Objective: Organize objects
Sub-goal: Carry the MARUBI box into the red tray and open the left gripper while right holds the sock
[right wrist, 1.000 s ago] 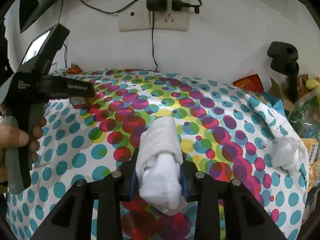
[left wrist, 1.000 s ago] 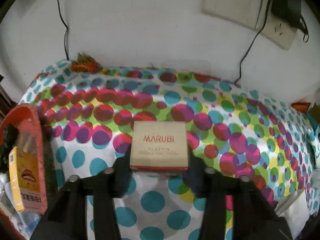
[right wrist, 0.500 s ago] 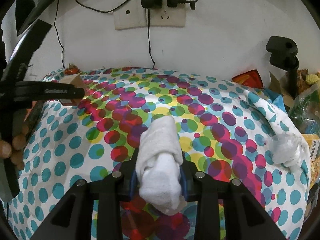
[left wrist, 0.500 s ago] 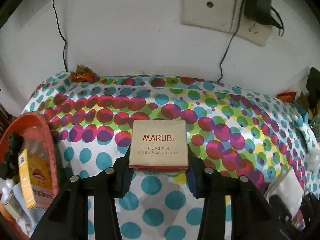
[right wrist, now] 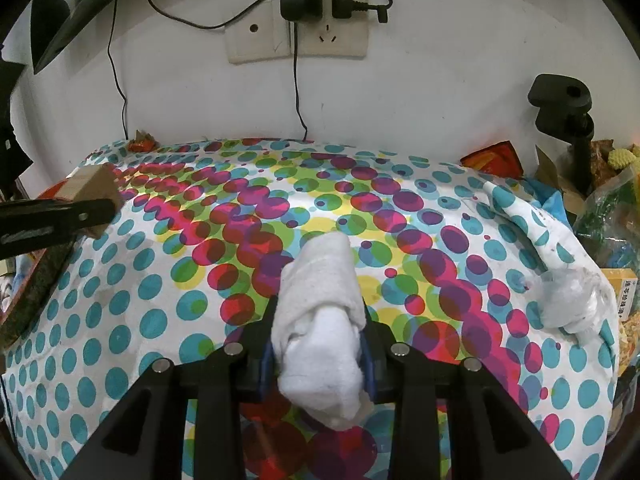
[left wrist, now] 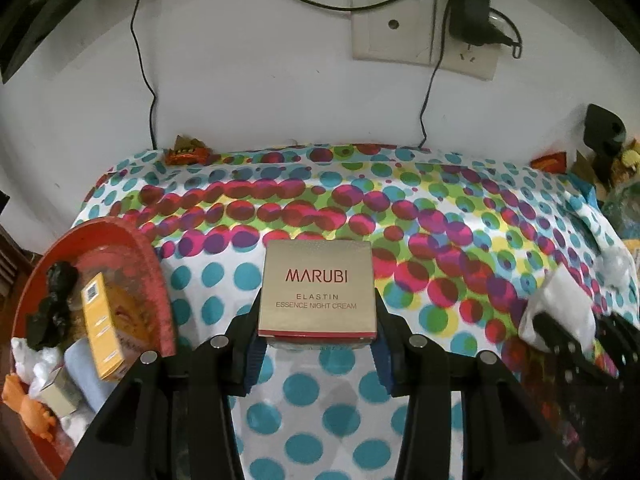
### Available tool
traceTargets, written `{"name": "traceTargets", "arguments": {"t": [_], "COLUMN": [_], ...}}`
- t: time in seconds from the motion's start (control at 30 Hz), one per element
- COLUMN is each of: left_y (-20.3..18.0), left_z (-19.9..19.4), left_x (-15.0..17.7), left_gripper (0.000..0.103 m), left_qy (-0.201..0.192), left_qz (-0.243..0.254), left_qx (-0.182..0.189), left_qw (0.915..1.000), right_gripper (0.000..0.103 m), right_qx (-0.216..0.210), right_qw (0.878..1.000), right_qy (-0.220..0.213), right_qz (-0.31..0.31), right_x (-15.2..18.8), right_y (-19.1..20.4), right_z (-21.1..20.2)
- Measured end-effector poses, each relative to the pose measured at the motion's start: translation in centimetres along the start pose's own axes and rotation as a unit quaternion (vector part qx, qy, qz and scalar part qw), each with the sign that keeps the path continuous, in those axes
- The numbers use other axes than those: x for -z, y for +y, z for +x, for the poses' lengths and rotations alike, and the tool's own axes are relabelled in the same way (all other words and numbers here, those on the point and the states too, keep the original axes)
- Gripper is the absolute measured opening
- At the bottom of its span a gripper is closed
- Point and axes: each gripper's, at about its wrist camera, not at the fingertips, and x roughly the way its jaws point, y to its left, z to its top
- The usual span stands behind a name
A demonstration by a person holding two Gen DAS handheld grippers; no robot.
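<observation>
the left gripper [left wrist: 318,332] has its fingers clamped on the sides of a gold night cream box [left wrist: 318,286], label up, lifted clear of the spotted cloth [left wrist: 440,240], seemingly for carrying. the right gripper [right wrist: 318,346] pinches a rolled white towel [right wrist: 320,320] by its middle so the roll stays together. to the left sits a red basket [left wrist: 160,280] already holding a yellow box [left wrist: 100,324] and other bits, the likely drop point. a crumpled plastic bag [right wrist: 572,296] lies near the cloth's right edge, and a wall socket [right wrist: 296,36] sits beyond
</observation>
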Motion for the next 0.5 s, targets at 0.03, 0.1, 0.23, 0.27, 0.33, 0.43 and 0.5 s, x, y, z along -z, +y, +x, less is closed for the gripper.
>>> {"name": "traceTargets", "arguments": {"t": [0.03, 0.1, 0.23, 0.27, 0.33, 0.43, 0.5], "left_y": [0.2, 0.5, 1.7, 2.0, 2.7, 4.0, 5.2], "left_z": [-0.4, -0.9, -2.2, -2.5, -3.5, -5.0, -6.0], "left_x": [0.3, 0.7, 1.5, 1.7, 1.9, 2.2, 2.4], "left_gripper": [0.042, 0.042, 0.042, 0.042, 0.042, 0.042, 0.042], "left_qy": [0.000, 0.001, 0.003, 0.003, -0.001, -0.008, -0.014], "left_qz": [0.002, 0.005, 0.003, 0.005, 0.010, 0.016, 0.017], "left_qx": [0.001, 0.003, 0.008, 0.009, 0.004, 0.000, -0.004], "left_qw": [1.0000, 1.0000, 1.0000, 0.9999, 0.9999, 0.9998, 0.9998], "right_gripper": [0.034, 0.034, 0.034, 0.034, 0.034, 0.034, 0.034], "right_qx": [0.001, 0.002, 0.003, 0.003, 0.004, 0.004, 0.005], "right_qw": [1.000, 1.000, 1.000, 1.000, 1.000, 1.000, 1.000], "right_qy": [0.001, 0.001, 0.002, 0.002, 0.004, 0.005, 0.005], "right_qz": [-0.001, -0.003, -0.003, -0.003, -0.003, -0.005, -0.006], "right_x": [0.0, 0.0, 0.0, 0.0, 0.1, 0.0, 0.0], "right_y": [0.0, 0.1, 0.1, 0.1, 0.1, 0.2, 0.1], "right_z": [0.0, 0.0, 0.1, 0.1, 0.2, 0.2, 0.1]}}
